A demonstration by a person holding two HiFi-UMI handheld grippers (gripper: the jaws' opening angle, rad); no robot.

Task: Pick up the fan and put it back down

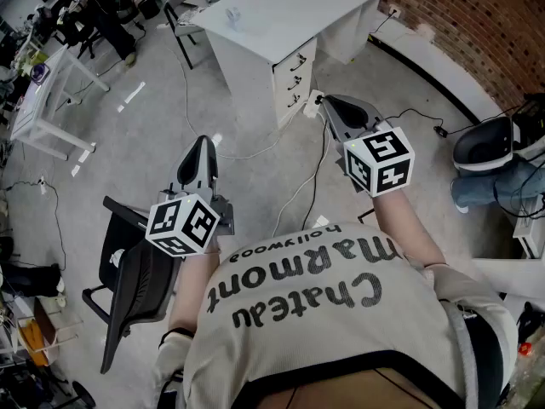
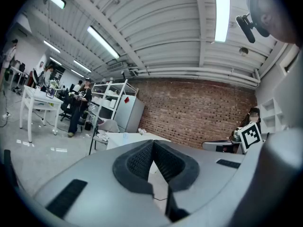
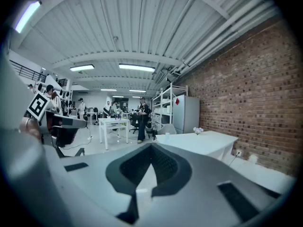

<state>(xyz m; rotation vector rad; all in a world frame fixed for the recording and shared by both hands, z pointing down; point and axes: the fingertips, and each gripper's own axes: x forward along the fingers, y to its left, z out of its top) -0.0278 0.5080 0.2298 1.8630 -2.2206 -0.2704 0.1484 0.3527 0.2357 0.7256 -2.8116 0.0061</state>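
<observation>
Grey floor [image 1: 145, 126], left gripper [image 1: 203, 141] and right gripper [image 1: 328, 102] held forward, jaws clenched empty

The left gripper [image 2: 152, 144] and the right gripper [image 3: 151, 148] have smooth, matt grey plastic shells, with black ribbed, rubbery-looking pads [image 2: 135, 162] lining the jaws. The white rectangular desk [image 1: 289, 11] looks smooth and matt. The grey floor [image 1: 145, 135] is hard with a slight sheen. The red brick wall [image 1: 477, 24] is rough. The beige shirt [image 1: 341, 313] is ribbed knit cloth. The black office chair [image 1: 140, 288] has a mesh-like back.
</observation>
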